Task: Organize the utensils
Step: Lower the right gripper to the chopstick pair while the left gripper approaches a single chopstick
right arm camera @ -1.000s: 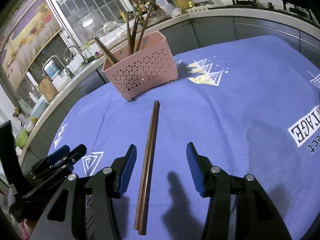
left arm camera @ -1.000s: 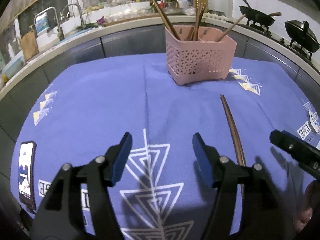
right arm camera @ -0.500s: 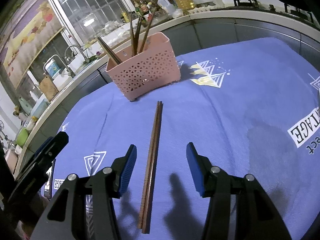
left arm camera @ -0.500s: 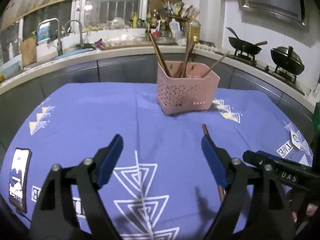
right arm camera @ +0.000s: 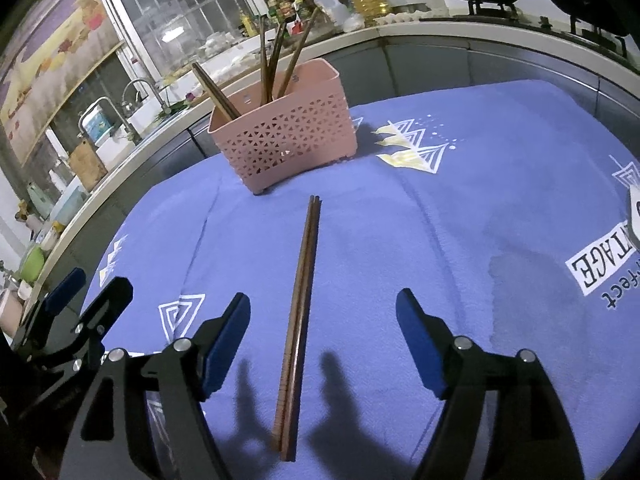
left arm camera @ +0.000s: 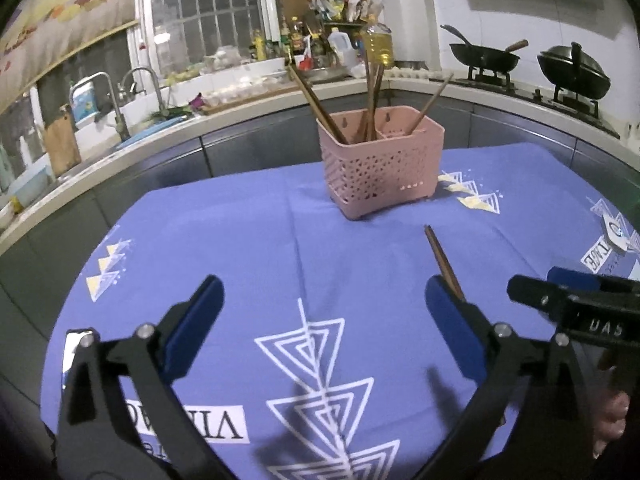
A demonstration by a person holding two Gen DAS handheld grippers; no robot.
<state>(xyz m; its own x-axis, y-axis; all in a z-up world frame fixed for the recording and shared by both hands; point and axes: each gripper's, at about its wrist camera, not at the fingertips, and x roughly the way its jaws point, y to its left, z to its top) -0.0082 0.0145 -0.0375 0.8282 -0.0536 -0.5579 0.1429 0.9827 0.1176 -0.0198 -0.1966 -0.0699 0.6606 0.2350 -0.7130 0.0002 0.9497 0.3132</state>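
A pair of brown chopsticks (right arm camera: 301, 300) is seen lying flat on the blue patterned cloth (right arm camera: 480, 200) that covers the surface, side by side and touching along their length. They are placed toward the middle of the surface, with their far tips pointing at the pink perforated basket (right arm camera: 280, 136), which stands nearer the far edge. A short gap of bare cloth is left between the tips and the basket's foot. Several more chopsticks (right arm camera: 276, 64) are held in the basket, leaning at different angles above its rim.

The right tool (right arm camera: 323, 328) is held over the near ends of the lying pair; its jaws are opening, and the chopsticks are framed between the two blue pads without being touched by either. Nothing is gripped by it.

The left tool (left arm camera: 320, 316) is held above the cloth toward the near left part of the surface. Its jaws are opening and are spread very wide, with only printed cloth between the pads; nothing is held. In the left wrist view the far ends of the chopsticks (left arm camera: 442, 260) are seen just beyond its right pad, the rest being hidden behind it.

A phone (left arm camera: 74, 344) is partly seen near the left edge of the surface.
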